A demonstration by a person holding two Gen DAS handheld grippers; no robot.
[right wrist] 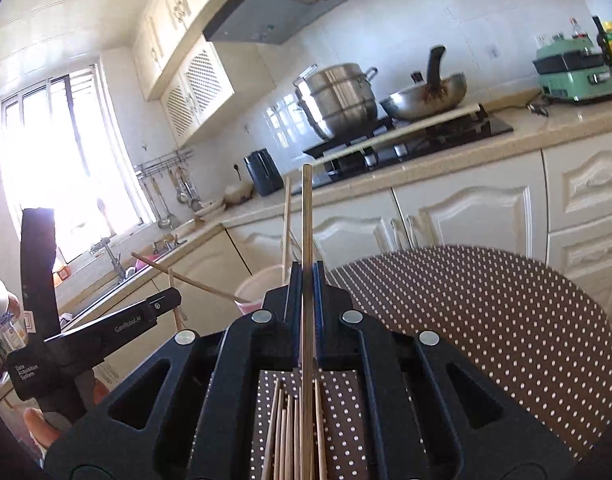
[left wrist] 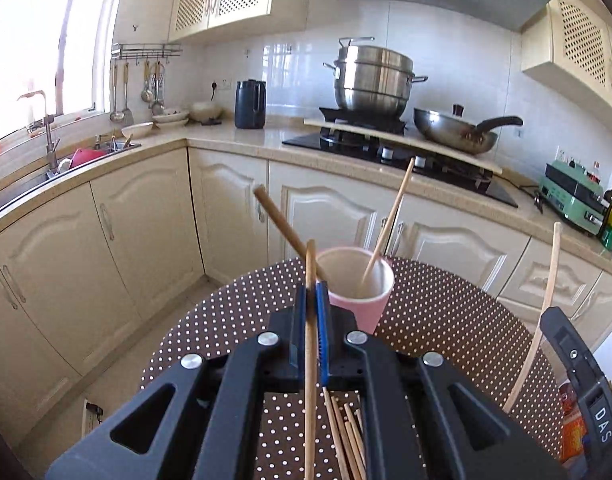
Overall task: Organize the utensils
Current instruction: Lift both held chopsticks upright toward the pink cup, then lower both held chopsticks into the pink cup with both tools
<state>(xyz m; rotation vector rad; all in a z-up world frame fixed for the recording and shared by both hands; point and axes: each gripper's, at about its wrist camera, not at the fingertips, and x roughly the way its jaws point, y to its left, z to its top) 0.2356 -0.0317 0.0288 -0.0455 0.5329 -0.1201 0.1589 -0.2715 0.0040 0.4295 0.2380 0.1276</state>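
- Left hand-held gripper [left wrist: 310,292] is clamped on one chopstick [left wrist: 310,360], just beside the pink cup [left wrist: 355,300].
- Right hand-held gripper [right wrist: 307,280] pinches another chopstick [right wrist: 306,240], upright.
- More chopsticks [right wrist: 290,432] lie loose on the dotted surface [right wrist: 485,320].
- Two already stand in the cup.
- They look light, stiff and slick; a mid-shaft grip should stop them swivelling.
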